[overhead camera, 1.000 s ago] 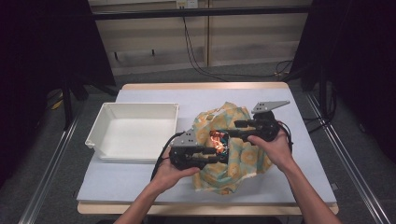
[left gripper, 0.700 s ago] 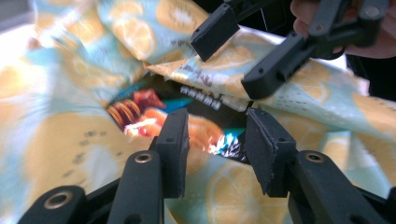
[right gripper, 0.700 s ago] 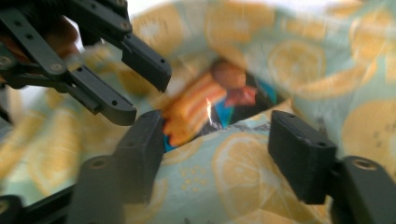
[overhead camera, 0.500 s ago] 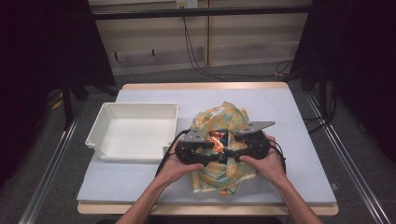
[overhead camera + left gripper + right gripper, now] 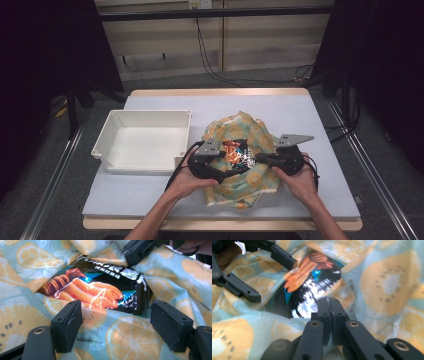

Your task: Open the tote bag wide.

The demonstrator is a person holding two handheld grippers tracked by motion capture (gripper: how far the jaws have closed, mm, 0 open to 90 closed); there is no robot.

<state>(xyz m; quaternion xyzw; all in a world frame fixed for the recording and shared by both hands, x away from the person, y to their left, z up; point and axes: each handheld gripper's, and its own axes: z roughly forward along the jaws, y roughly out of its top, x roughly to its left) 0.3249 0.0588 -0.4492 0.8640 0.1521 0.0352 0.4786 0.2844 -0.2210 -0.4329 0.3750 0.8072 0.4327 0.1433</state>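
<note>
Fruit-print cloth bunched at desk centre, wrapping snack bag | tray at cloth's 9 o'clock | left claw spread, just been opening, cloth between pads | right claw pressed together, pinching cloth edge

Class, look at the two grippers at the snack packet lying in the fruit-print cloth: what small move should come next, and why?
Probably the left gripper should close on the fold of fruit-print cloth between its open jaws, then draw it aside. The right gripper is shut, seemingly pinching the cloth's edge, and the snack packet lies half covered, so widening the opening would free it.
</note>
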